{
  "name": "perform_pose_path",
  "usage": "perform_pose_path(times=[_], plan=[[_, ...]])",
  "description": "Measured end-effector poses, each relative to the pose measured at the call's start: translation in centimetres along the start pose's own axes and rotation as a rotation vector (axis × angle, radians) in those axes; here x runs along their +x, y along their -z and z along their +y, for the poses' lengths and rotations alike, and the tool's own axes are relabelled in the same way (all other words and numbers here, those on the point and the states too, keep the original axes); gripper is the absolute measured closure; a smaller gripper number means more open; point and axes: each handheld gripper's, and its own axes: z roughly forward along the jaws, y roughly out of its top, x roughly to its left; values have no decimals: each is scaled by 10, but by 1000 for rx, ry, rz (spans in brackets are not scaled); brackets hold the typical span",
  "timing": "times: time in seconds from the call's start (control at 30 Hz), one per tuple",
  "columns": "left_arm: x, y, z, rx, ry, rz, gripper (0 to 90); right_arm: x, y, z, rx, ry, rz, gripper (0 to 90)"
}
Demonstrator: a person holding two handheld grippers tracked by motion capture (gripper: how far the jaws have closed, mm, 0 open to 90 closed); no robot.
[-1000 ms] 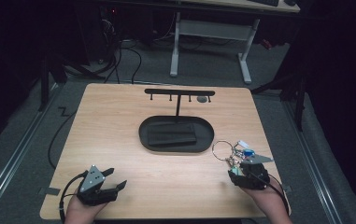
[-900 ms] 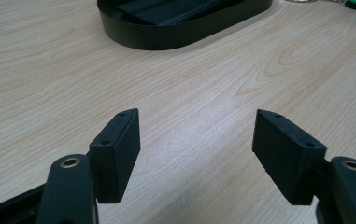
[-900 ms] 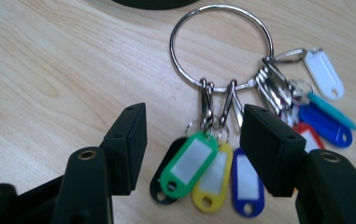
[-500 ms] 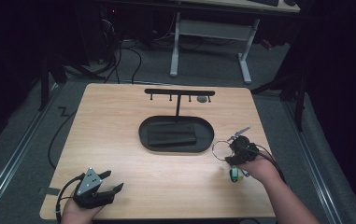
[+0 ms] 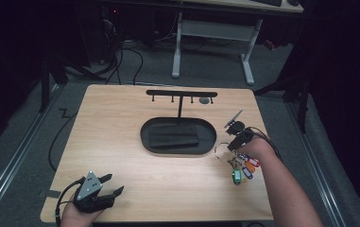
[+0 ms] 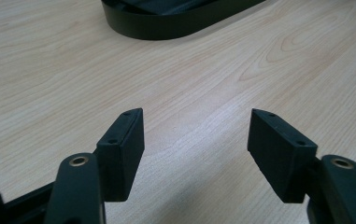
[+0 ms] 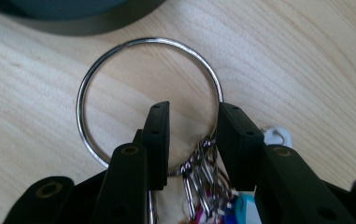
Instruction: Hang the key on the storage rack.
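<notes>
The right gripper (image 7: pixel 192 140) is down at one big metal ring (image 7: pixel 119 60) that lies flat on the worktop (image 5: pixel 121 142). Its two black jaws stand a little apart, and small clips hang between them, so it is not squeezed tight on anything. One jaw sits inside the ring and the other sits at the ring's edge. In the high view the right gripper (image 5: pixel 236 137) is on the right side of the worktop, with the ring (image 5: pixel 222 152) just beside it and a bunch of colored tags (image 5: pixel 244 168) next to it; I can count about four tags, but they are too small to be sure. Close by is one black oval tray (image 5: pixel 177 146) with one dark flat thing inside it. One black rack (image 5: pixel 181 93) stands behind the tray. The left gripper (image 5: pixel 107 189) rests far away at the near left corner, its two jaws wide open and holding nothing.
</notes>
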Motion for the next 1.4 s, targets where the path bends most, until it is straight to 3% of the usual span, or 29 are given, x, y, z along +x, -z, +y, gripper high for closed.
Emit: perform_pose_path(times=[0.03,0.3,0.33,0.5,0.57,0.67,0.83,0.97,1.17,1.3,1.4], plan=[[0,0,0,-1,1,-4,370,-2,-2,2,9,18,1,670],[-1,-2,-1,13,-17,-10,370,-11,-18,8,50,11,29,686],[-1,-2,-1,15,-19,-9,370,-13,-18,9,52,-9,46,690],[-1,-1,-1,11,-15,-9,370,-16,-18,11,87,-16,76,712],[-1,-1,-1,9,-15,-8,371,-15,-18,11,98,-17,81,763],[-2,0,-2,10,-17,-10,370,-15,-18,10,106,-5,82,839],[-2,0,-2,12,-17,-10,370,-11,-17,11,117,25,78,865],[-2,0,-2,19,-18,-11,370,-6,-17,12,122,77,45,869],[-2,-1,-2,23,-22,-13,370,2,-3,12,111,120,17,872],[-3,-1,-2,21,-20,-16,371,7,21,10,93,114,16,872],[-3,0,-2,19,-19,-17,370,8,27,9,83,123,14,873]])
